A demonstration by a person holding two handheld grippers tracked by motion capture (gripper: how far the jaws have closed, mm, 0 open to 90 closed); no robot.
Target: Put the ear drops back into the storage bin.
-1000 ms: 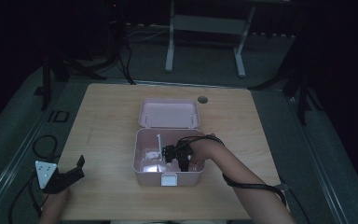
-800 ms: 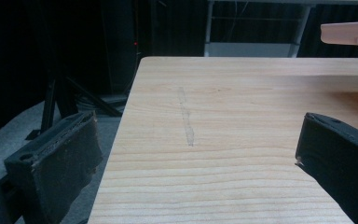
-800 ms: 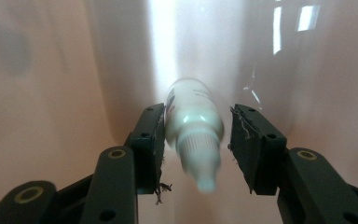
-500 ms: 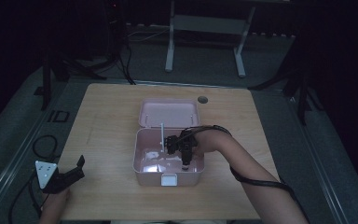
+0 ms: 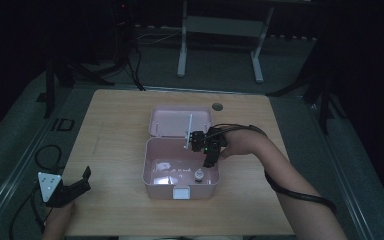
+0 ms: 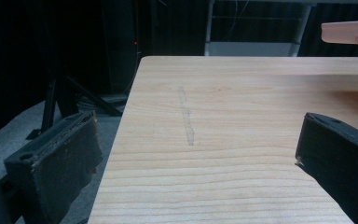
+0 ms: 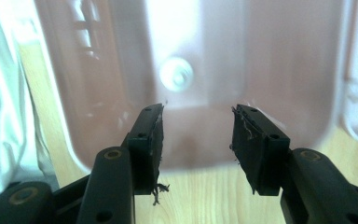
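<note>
Item: small white round-capped bottle (image 5: 198, 175) now upright in our open pink plastic box (image 5: 152, 172) on the desk, released; right tongs (image 5: 206, 148) lifted, opening, empty; left tongs (image 5: 77, 187) wide, idle.

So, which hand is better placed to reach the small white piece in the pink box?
Right, probably. The right tool hangs over the pink box, near the small white piece; its jaws have just been opening, nothing between them. The left tool sits at the left edge of the table, far away.
</note>
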